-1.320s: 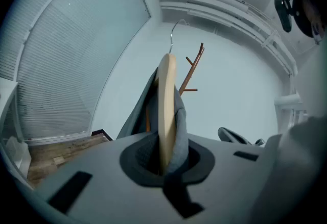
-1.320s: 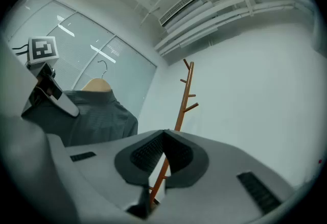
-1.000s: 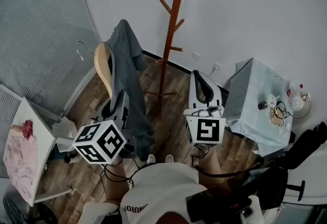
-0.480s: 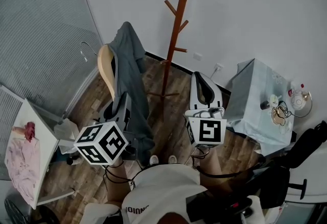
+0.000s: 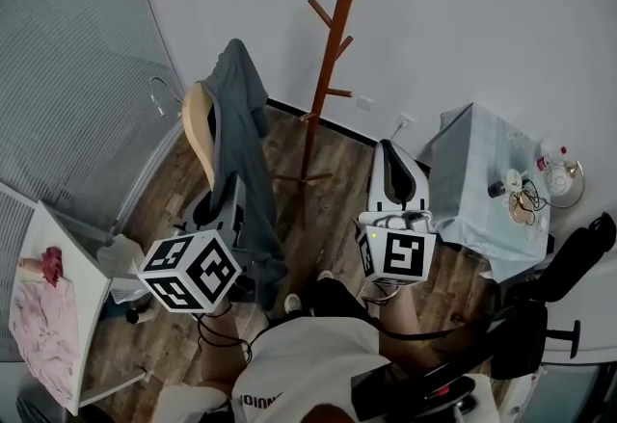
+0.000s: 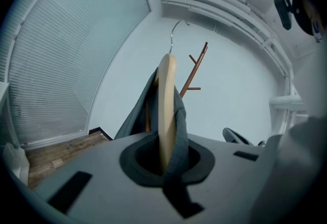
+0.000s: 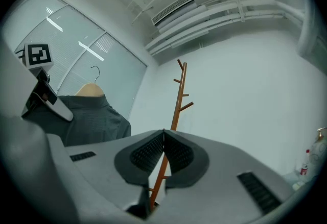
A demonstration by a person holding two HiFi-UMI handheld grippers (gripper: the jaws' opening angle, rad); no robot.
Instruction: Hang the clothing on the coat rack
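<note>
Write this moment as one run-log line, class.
left claw: shut on wooden hanger carrying grey shirt | right claw: shut, empty | coat rack: bare, hanger not yet hung

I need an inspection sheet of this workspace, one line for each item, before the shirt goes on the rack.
Surface: wood floor.
Job's things: grey shirt on wooden hanger, not yet on the coat rack.
Clutter: small items on the cloth-covered table; pink cloth on the white table.
Grippers: left gripper shut on the hanger; right gripper shut, empty.
Cables: black leads hang below the grippers.
Surroundings: white wall, window blinds, black chair.
</note>
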